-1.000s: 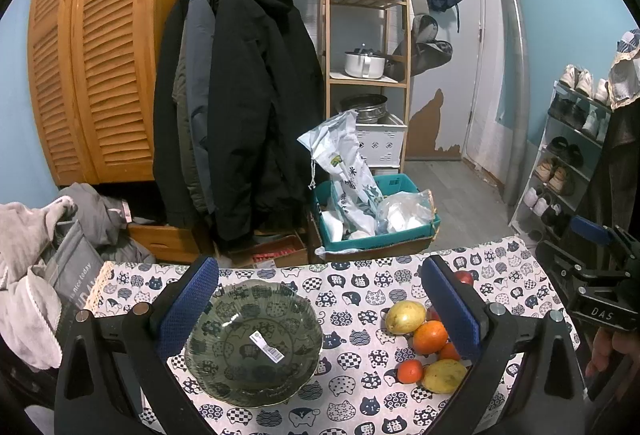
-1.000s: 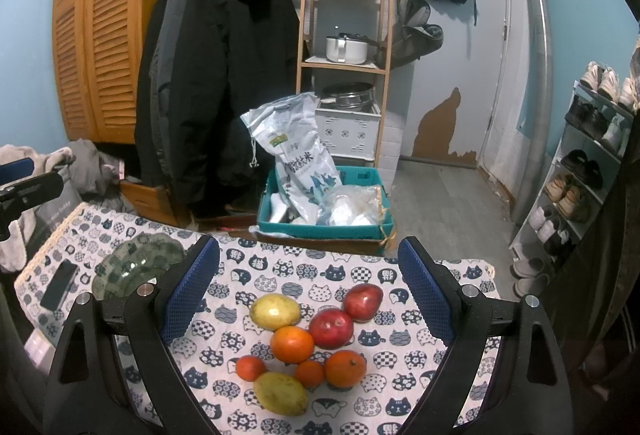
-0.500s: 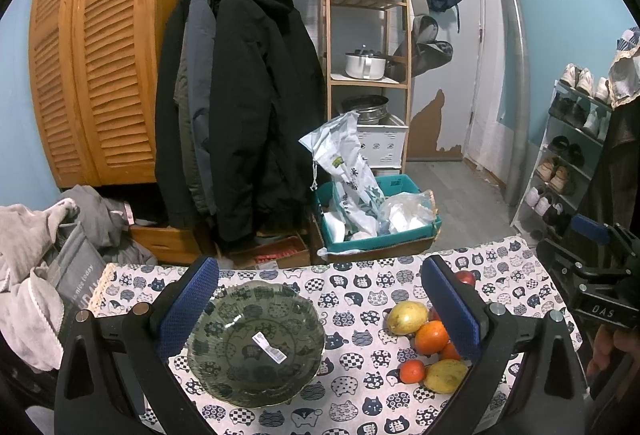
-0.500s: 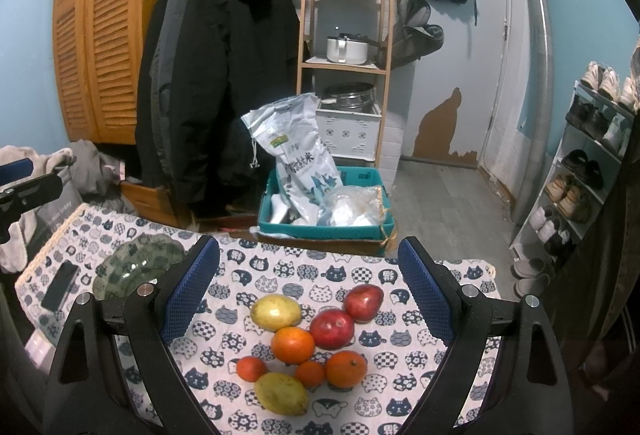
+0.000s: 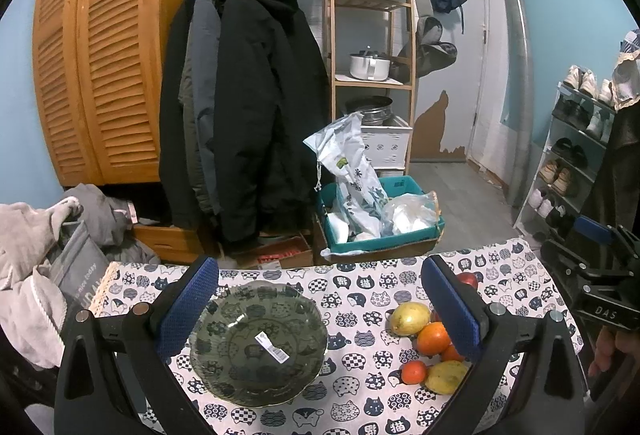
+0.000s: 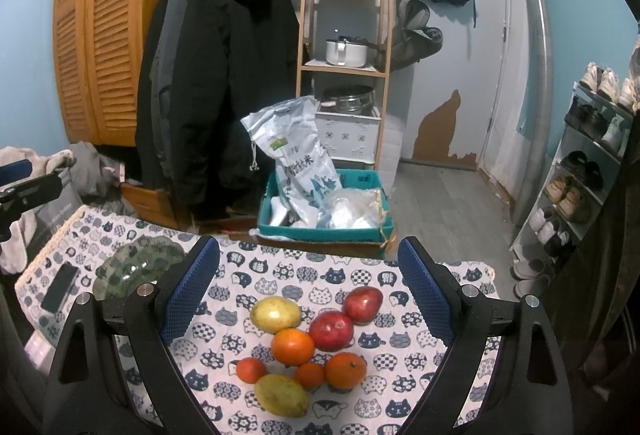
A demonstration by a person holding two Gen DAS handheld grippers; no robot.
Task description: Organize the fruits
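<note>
L gripper (image 5: 320, 309) jaws wide open, nothing held; bowl (image 5: 258, 343) sits between them, nearer the left finger. Fruits (image 5: 434, 339) lie by its right finger, partly hidden behind it. R gripper (image 6: 310, 293) also spread open & empty; fruit pile sits on cloth (image 6: 280, 275) between its jaws, bowl outside left finger.

The bowl (image 5: 258, 343) sits on the left part of the surface (image 5: 360, 295), with the fruits (image 6: 308, 343) clustered apart to its right. A phone (image 6: 59, 287) lies left of the bowl. Behind the surface, on the floor, a crate (image 6: 324, 231) holds bags, and coats (image 6: 216, 83) hang further back.
</note>
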